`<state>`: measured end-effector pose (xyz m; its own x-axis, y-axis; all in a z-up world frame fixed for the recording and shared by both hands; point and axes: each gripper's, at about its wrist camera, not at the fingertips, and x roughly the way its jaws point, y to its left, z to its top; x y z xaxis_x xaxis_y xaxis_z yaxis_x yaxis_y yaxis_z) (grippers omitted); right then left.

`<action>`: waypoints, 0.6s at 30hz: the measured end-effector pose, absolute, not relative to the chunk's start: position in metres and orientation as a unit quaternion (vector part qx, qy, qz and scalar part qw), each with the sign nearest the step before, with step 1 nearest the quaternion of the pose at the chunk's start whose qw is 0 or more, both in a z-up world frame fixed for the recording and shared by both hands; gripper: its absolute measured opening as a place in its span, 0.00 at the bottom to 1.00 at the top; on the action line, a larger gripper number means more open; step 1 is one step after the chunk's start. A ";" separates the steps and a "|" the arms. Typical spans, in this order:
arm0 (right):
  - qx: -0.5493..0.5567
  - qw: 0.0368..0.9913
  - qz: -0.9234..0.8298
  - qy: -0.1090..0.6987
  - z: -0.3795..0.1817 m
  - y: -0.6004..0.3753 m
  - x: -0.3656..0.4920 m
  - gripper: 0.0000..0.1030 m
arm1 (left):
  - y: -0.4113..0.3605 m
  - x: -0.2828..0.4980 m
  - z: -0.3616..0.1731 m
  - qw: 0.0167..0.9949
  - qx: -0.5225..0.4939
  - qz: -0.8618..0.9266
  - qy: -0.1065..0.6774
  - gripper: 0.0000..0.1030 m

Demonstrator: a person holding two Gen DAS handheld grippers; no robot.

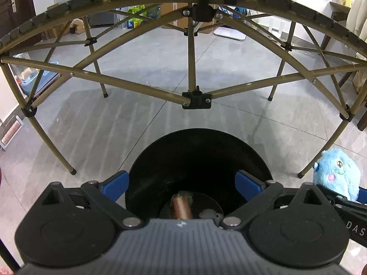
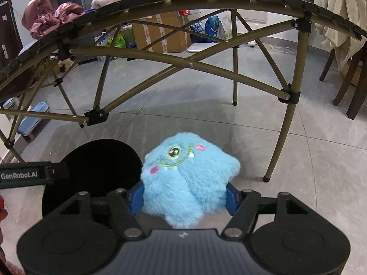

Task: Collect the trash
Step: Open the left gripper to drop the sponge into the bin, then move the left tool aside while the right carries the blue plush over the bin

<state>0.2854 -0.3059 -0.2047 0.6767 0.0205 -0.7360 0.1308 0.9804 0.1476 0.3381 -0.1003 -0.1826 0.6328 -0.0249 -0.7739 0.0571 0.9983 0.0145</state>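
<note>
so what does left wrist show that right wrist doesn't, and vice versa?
Left wrist only: inside of the black bin, with a brown tube and grey scrap at the bottom, under the open left gripper.
Right wrist only: right gripper clamped on the blue plush toy; pink clothes on the table.
Both: bin, toy, folding table frame, grey tiled floor.

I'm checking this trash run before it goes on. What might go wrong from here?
1. The right gripper is shut on the blue plush right beside the open bin; dropped in, a toy that may not be trash gets binned.
2. The left gripper hangs open over the bin, items lying at the bottom; lowering it could bump the rim and tip the bin.
3. The table frame stands close; a lifted hand might hit it.
</note>
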 end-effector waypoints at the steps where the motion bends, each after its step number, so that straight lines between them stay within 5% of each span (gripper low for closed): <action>1: 0.094 0.911 -0.030 0.401 -0.204 -0.306 0.285 0.64 | -0.099 0.338 -0.182 0.904 0.018 -0.023 0.426 0.99; 18: 0.090 0.916 -0.013 0.390 -0.193 -0.291 0.284 0.64 | -0.057 0.324 -0.163 0.917 0.017 0.004 0.397 1.00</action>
<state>0.2840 -0.2914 -0.1929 0.6950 0.0476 -0.7175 0.0935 0.9833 0.1558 0.3241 -0.0573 -0.1627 0.6841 0.0205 -0.7291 0.0058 0.9994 0.0336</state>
